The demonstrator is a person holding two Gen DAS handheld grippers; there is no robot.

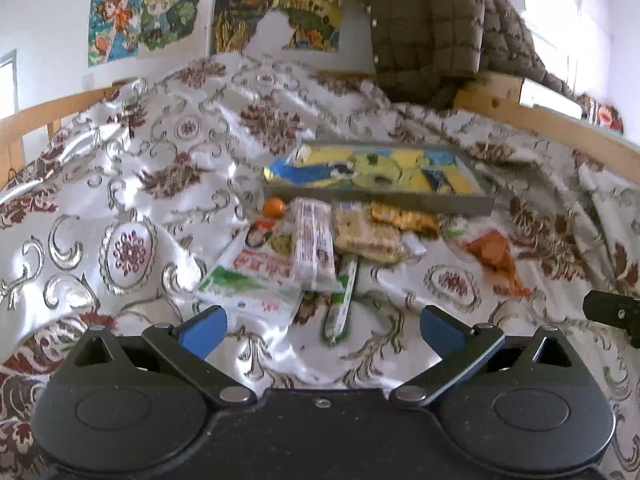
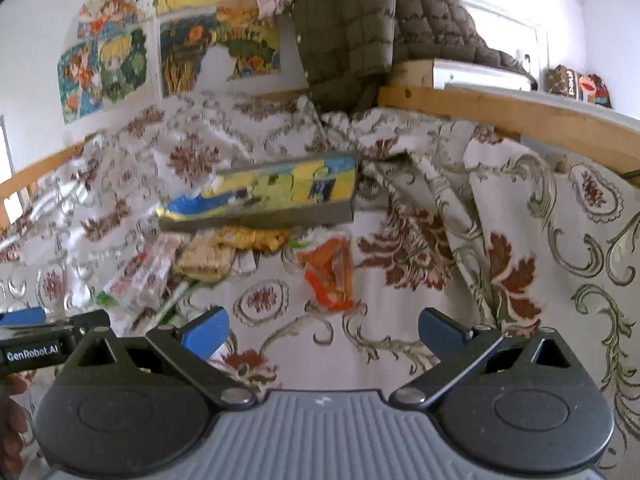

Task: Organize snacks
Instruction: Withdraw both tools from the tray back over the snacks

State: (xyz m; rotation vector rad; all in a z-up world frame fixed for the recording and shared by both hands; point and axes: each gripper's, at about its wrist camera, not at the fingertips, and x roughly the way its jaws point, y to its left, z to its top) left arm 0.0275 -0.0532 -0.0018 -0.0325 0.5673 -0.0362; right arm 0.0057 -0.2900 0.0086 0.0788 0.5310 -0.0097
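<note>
Left gripper: the left gripper (image 1: 322, 330) hung at the bottom centre of its view, blue-padded fingers (image 1: 204, 330) spread wide, nothing between them.
Right gripper: the right gripper (image 2: 322, 330) sat low in its own view, fingers equally parted and empty over bare patterned bedspread (image 2: 400, 280).
Tray: a grey tray (image 1: 380, 200) with a blue and yellow cartoon print lay mid-frame, above the snack pile; its near wall faced both grippers.
Snacks, left view: a green and white packet (image 1: 256, 280) reached almost to the left finger; a white wrapped bar (image 1: 314, 246) lay across it; a thin green stick (image 1: 342, 300) pointed down toward the gap between the fingers; a clear cracker pack (image 1: 366, 234) and a golden wrapper (image 1: 404, 218) lay just below the tray; a small orange ball (image 1: 274, 207) sat at the tray's lower left corner.
Orange packet: the orange packet (image 2: 330, 274) lay alone, just above the right gripper's opening, apart from the pile.
Edges: a wooden bed rail (image 2: 500, 114) crossed the upper right, a quilted jacket (image 2: 360, 32) draped over it; another rail (image 1: 56, 110) ran along the upper left.
Open room: flat bedspread to the left of the pile; bunched folds at right.
</note>
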